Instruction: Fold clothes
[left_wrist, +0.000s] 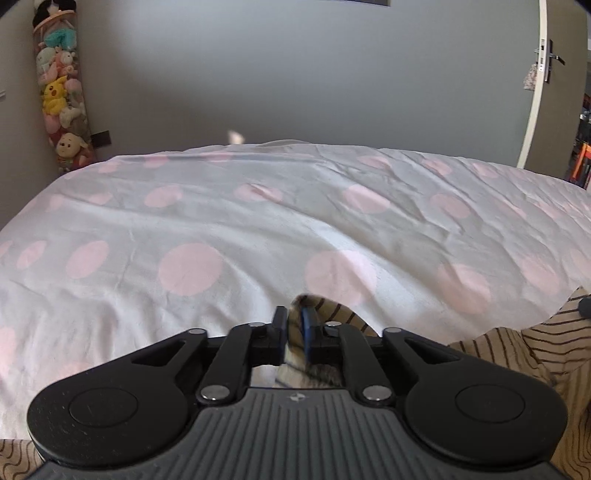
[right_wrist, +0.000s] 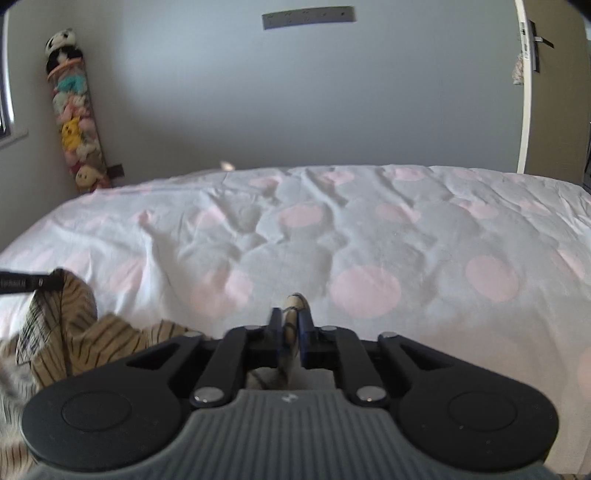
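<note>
Tan cloth with thin dark stripes is what I have in both tools. Through the left wrist camera, my left gripper (left_wrist: 294, 325) has its jaws drawn narrow on a pinch of the striped garment (left_wrist: 517, 350), whose bulk bunches low on the right over the dotted bedspread (left_wrist: 192, 221). Through the right wrist camera, my right gripper (right_wrist: 291, 325) is likewise clamped on a fold of it, the rest heaped at lower left, where the other tool's tip shows.

I judge this a two-point hold, garment raised near the bed's near edge. It fits either spreading it flat or carrying an edge across; I can't say which. The spread ahead is bare to the far wall, so there's room forward.
</note>
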